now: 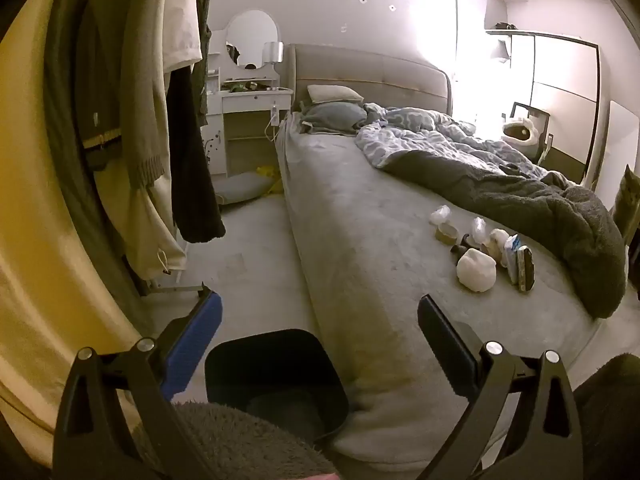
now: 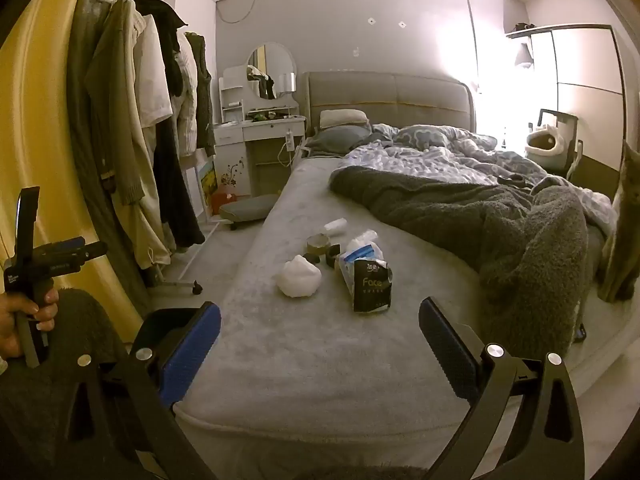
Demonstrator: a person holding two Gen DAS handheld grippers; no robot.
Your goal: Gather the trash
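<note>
A cluster of trash lies on the grey bed [image 2: 304,352]: a crumpled white tissue ball [image 2: 299,276], a black "Face" wrapper [image 2: 372,286], a tape roll [image 2: 318,243] and small plastic wrappers [image 2: 335,225]. The cluster also shows in the left wrist view, with the tissue ball [image 1: 476,270] nearest. A black trash bin [image 1: 276,380] stands on the floor beside the bed's corner, below my left gripper [image 1: 320,324], which is open and empty. My right gripper [image 2: 320,324] is open and empty over the foot of the bed, short of the trash.
A dark grey blanket [image 2: 500,220] and patterned duvet [image 2: 420,156] cover the bed's right side. A grey cat [image 2: 624,224] sits at the right edge. A rack of hanging clothes [image 2: 152,128] stands on the left, a white dresser [image 2: 264,132] behind.
</note>
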